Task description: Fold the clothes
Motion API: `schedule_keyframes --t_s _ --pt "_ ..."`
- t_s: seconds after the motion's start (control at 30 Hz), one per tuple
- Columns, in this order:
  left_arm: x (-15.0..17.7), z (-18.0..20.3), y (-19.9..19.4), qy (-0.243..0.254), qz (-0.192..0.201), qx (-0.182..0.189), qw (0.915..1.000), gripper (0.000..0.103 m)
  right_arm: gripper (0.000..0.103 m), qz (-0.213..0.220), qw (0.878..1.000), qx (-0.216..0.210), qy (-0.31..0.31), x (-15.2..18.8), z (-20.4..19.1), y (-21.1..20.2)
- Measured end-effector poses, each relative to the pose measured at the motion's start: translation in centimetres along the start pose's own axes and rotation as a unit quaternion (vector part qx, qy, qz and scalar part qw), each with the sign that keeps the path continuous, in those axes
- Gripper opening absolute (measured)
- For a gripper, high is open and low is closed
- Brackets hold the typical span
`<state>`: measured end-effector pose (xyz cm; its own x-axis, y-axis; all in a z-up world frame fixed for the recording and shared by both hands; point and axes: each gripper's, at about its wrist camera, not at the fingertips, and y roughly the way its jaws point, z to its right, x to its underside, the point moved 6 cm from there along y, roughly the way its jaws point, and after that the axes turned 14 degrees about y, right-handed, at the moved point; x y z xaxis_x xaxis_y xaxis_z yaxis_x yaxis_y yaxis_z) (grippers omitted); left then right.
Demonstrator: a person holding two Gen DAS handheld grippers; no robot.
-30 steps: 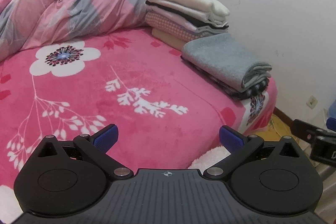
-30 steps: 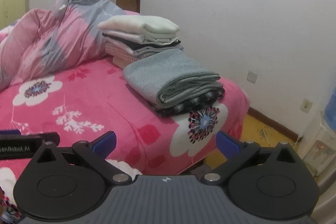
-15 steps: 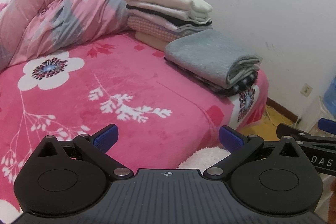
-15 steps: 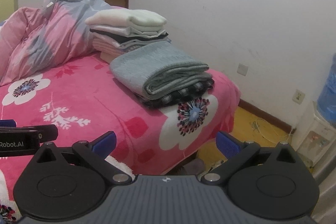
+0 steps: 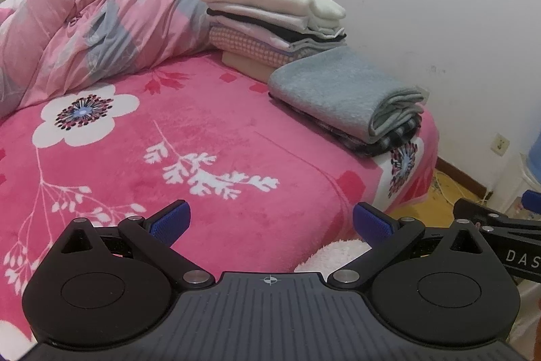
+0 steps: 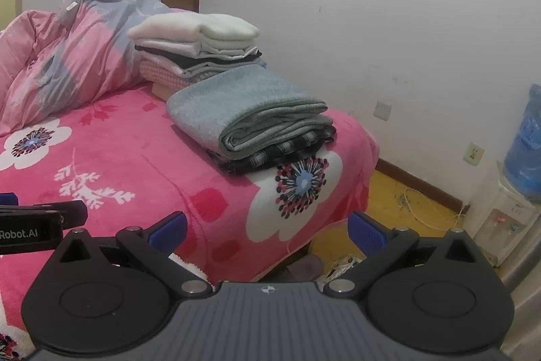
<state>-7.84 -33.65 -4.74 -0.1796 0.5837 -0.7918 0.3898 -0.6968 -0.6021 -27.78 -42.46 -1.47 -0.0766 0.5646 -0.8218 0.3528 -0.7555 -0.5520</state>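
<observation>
On the pink flowered bed [image 5: 209,137] [image 6: 142,158] lie two piles of folded clothes. The far pile [image 5: 270,19] [image 6: 196,46] is topped by a cream garment. The nearer one is a folded grey towel-like piece [image 5: 341,93] [image 6: 250,110] on a dark checked garment [image 5: 392,141] [image 6: 270,154]. A white fluffy cloth [image 5: 334,254] [image 6: 187,263] peeks out just behind the gripper bodies at the bed's near edge. My left gripper [image 5: 270,220] is open over the bed, holding nothing. My right gripper [image 6: 267,230] is open at the bed's corner, also holding nothing.
A crumpled pink and grey duvet [image 5: 84,32] [image 6: 64,53] fills the back left. A white wall runs along the right. Beyond the bed's corner are a yellow floor [image 6: 389,202] with a cable, a slipper [image 6: 304,266] and a water dispenser [image 6: 520,164].
Both views shifted a little over the second, first swinging right, then back left; the folded piles sit slightly differently in frame. Both grippers stayed open and nothing on the bed moved.
</observation>
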Motion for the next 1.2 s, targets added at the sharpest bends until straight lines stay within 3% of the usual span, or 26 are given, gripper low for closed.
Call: schedule_keyframes --t_s 1.2 --pt "-0.2 1.8 0.1 0.027 0.002 0.002 0.9996 0.103 0.103 -0.017 1.0 0.024 0.005 0.6 0.7 0.6"
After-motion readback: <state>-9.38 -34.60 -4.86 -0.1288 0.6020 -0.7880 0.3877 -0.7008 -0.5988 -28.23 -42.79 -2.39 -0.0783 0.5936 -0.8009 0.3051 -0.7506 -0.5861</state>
